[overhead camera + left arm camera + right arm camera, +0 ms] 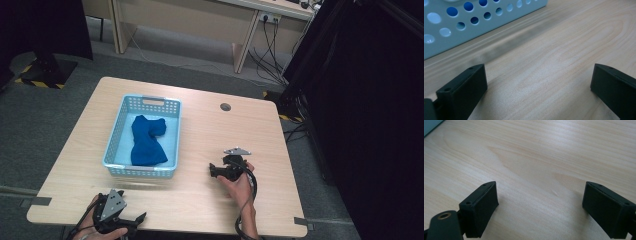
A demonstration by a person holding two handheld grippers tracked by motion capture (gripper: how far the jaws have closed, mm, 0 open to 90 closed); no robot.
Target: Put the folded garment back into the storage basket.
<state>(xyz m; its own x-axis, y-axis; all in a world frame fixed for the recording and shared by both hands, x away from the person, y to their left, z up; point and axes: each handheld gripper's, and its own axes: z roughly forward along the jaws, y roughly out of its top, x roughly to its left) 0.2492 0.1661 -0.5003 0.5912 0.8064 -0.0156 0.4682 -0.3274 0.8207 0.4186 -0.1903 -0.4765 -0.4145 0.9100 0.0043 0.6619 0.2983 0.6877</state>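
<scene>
A light blue perforated basket (171, 135) stands on the left half of the wooden table (210, 130), and a crumpled dark blue cloth (146, 140) lies inside it. My left gripper (136, 220) rests at the table's near left edge, open, jaws wide apart with bare wood between them (539, 82); the basket's wall (474, 27) is just ahead of it. My right gripper (215, 170) sits to the right of the basket, held by a hand, open over bare tabletop (540, 202).
A round grey cable hole (225, 106) sits near the table's far edge. Beyond the table stand desk legs and cables on grey floor. A black curtain hangs at the right.
</scene>
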